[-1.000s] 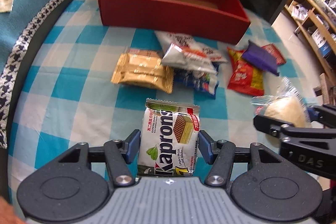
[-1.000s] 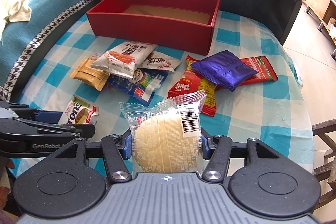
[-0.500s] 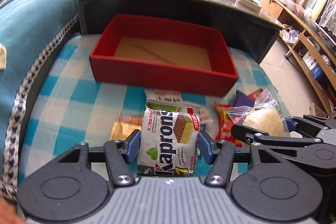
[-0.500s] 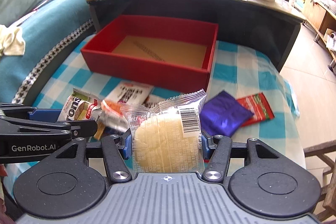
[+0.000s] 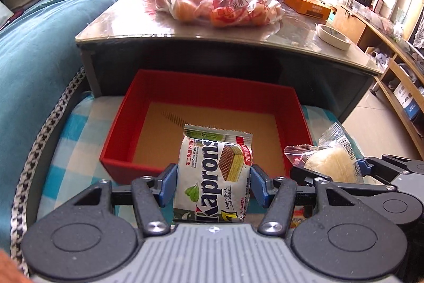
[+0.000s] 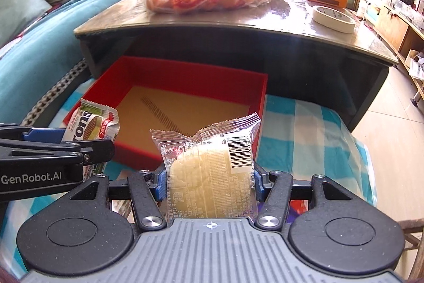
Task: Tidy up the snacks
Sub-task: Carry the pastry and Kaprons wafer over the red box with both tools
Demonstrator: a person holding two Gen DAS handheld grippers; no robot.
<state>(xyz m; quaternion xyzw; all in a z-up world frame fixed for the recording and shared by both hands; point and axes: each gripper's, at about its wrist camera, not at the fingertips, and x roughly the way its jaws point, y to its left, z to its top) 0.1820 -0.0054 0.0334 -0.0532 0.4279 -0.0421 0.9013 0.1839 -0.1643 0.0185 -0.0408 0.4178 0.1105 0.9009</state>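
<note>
Clamping the wafer pack (image 5: 214, 174), left tool (image 5: 213, 183) nears red box (image 5: 212, 89); right tool (image 6: 209, 181) grips bun (image 6: 209, 177).

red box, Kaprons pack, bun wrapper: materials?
Red box: looks like cardboard, matte red walls, plain brown floor.
Kaprons pack: glossy printed film, probably plastic; crimped, serrated top seal, creases at the left gripper's jaws.
Bun wrapper: clear, shiny plastic film; the pale bun shows through, printed barcode, crimped top, held in the right gripper.
</note>
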